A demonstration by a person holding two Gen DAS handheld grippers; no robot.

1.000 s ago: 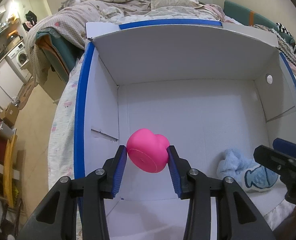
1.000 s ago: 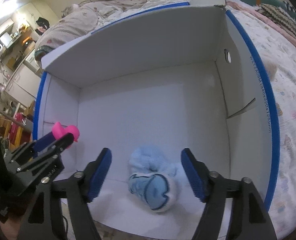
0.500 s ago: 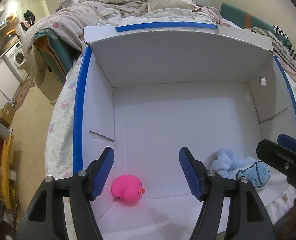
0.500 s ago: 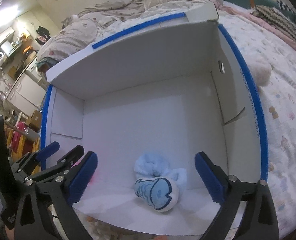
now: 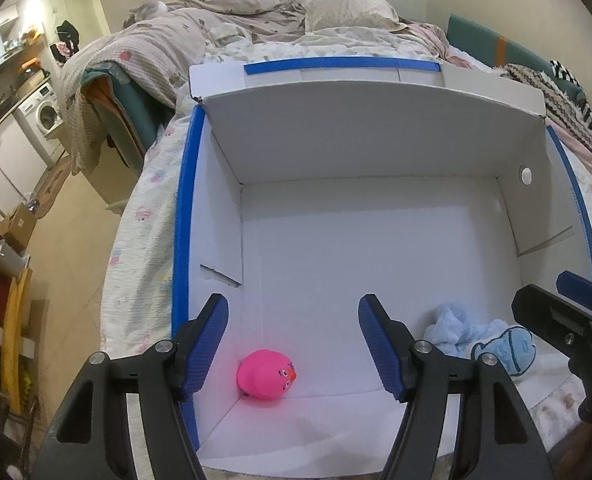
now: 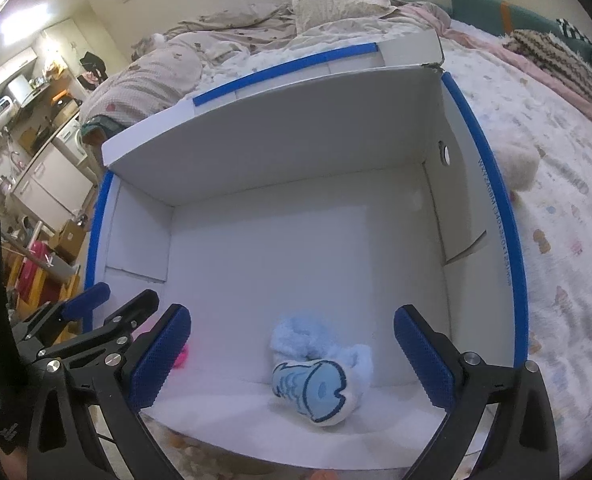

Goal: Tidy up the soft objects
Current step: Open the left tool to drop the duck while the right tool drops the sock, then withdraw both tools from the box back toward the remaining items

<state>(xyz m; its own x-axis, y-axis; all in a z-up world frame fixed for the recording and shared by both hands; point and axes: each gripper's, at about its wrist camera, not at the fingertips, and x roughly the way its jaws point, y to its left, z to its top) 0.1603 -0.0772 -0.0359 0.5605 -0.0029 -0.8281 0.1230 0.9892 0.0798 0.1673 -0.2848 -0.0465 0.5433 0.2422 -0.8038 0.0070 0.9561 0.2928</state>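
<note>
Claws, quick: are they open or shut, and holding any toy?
Left claw: open, holding nothing; pink duck lies in the box.
Right claw: open, holding nothing; blue fish plush lies below.

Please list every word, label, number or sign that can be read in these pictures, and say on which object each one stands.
Blue edge tape on the right wall of the white box: one line of small print, too blurred to read with certainty.
Left gripper body, low in the right wrist view: a small white mark, too small to read.
Blue fish plush and pink duck: drawn features only, no text.
Nothing else is readable.
</note>
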